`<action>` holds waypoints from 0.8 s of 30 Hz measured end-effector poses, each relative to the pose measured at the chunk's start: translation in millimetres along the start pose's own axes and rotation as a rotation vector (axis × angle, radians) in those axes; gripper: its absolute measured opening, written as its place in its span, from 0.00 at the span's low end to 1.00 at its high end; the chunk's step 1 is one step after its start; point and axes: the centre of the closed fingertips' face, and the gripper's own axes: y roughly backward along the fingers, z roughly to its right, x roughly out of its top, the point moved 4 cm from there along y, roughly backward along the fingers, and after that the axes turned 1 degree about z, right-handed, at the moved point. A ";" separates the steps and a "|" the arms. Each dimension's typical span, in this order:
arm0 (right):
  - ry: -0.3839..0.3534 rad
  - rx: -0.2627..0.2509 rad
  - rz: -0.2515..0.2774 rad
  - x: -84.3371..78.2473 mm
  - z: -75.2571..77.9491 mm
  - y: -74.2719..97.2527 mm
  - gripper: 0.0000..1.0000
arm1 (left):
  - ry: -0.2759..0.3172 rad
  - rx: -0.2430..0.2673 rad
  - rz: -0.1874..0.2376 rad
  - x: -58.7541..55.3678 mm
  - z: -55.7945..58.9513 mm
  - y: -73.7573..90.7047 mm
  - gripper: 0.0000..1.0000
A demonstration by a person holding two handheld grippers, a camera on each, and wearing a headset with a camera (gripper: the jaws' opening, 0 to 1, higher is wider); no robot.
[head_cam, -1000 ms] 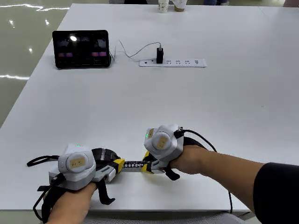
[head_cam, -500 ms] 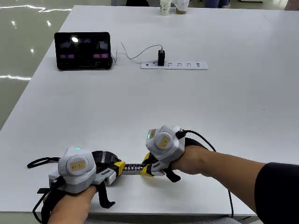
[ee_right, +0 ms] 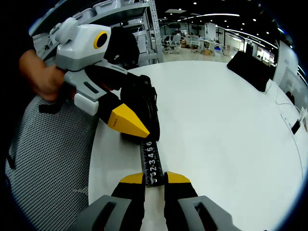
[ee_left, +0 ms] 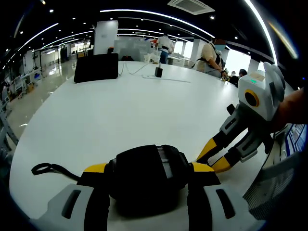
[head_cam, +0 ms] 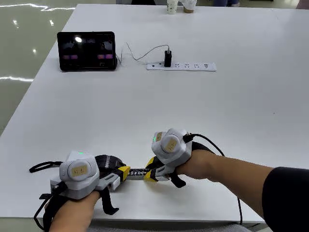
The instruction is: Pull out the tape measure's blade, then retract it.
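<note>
Our left gripper (ee_left: 149,168) clamps the tape measure case (ee_left: 144,185), our right gripper (ee_right: 155,179) pinches its blade (ee_right: 150,156) (barely out): a slip could whip it home.

right gripper (ee_right: 155,179) is pinching the end of the blade (ee_right: 150,159) between its yellow-tipped jaws, with digits 3 to 6 showing just above them. the blade is running straight to the black tape measure case (ee_right: 143,103), which the left gripper (ee_right: 137,118) is clamping on the white table (ee_right: 216,125).
</note>
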 end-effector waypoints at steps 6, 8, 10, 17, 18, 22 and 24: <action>-0.007 0.002 0.015 1.8 -0.4 -2.6 0.11 | 0.002 -0.001 0.000 0.1 -0.1 0.5 0.60; -0.006 0.001 0.017 3.1 -1.3 -2.4 0.11 | 0.002 -0.001 0.001 0.2 -0.1 0.6 0.60; -0.004 0.001 0.019 3.2 -1.1 -3.3 0.12 | 0.003 -0.001 0.001 0.4 0.0 0.4 0.60; -0.002 0.002 0.024 5.9 -1.6 -6.7 0.11 | 0.005 -0.002 0.001 -0.4 0.4 -0.1 0.60; -0.001 0.003 0.024 6.4 -1.7 -7.3 0.11 | 0.005 -0.002 0.001 -0.4 0.3 0.0 0.60; 0.005 0.002 0.022 8.6 -2.6 -8.8 0.12 | 0.006 -0.002 0.000 -1.0 0.6 0.0 0.60; 0.007 0.001 0.025 9.2 -2.4 -10.0 0.12 | 0.006 -0.002 0.001 -1.1 0.6 0.0 0.60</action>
